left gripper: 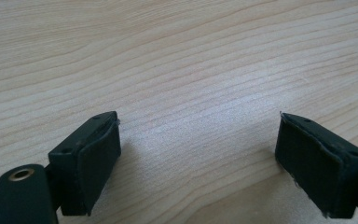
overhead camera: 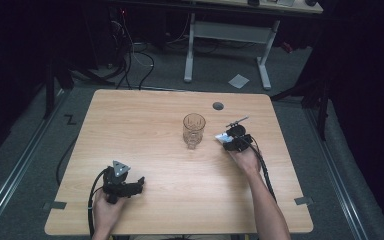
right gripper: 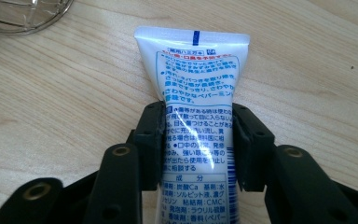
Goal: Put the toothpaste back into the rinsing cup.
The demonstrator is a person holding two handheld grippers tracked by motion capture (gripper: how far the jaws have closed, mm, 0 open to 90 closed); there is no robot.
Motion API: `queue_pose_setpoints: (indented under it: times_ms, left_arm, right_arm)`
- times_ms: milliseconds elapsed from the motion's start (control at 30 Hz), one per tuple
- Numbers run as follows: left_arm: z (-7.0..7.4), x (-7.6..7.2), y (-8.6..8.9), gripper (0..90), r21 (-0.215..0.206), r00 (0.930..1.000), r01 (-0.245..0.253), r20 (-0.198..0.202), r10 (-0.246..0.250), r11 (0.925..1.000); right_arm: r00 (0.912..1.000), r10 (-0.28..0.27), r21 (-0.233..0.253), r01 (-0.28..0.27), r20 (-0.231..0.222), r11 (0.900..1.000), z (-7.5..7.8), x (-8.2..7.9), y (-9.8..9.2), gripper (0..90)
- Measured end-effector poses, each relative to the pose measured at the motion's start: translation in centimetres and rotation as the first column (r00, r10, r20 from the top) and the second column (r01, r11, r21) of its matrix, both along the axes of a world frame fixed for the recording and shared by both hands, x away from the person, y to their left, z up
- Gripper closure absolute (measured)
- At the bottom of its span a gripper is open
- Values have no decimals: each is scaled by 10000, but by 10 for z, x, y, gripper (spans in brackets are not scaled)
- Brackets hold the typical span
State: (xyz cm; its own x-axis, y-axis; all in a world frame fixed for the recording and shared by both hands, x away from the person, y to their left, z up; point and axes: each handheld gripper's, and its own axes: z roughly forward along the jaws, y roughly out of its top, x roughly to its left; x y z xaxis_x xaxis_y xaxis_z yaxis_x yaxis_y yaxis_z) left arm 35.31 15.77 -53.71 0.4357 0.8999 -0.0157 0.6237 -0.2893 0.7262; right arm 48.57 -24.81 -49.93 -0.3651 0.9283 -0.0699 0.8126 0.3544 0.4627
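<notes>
Right claw (right gripper: pixel 196 140) grips the tube (right gripper: pixel 193 84) beside a seemingly empty glass (overhead camera: pixel 194 130); left claw (left gripper: pixel 198 161) gapes.

We see a wooden table (overhead camera: pixel 145 150) with a clear glass mug (overhead camera: pixel 194 130) standing upright near its middle. Just right of the mug, our right gripper (overhead camera: pixel 228 141) holds a small white tube (overhead camera: pixel 222 136), its tip pointing left toward the mug but apart from it. Our left gripper (overhead camera: pixel 140 181) rests low at the near left, well apart from both. A grey round cap (overhead camera: pixel 218 106) sits in the table's far edge.
</notes>
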Motion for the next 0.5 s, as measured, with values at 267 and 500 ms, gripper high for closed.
queue_pose_setpoints:
  times_ms: [267,500]
  left_arm:
    - [0,0,0,143,2,10000,1,1,-1,10000]
    - [0,0,0,143,0,10000,-1,1,1,10000]
  right_arm:
    - [10000,16,455,-19,71,9990,3,-3,-4,648]
    - [9994,217,778,-237,267,9967,8,-8,-3,649]
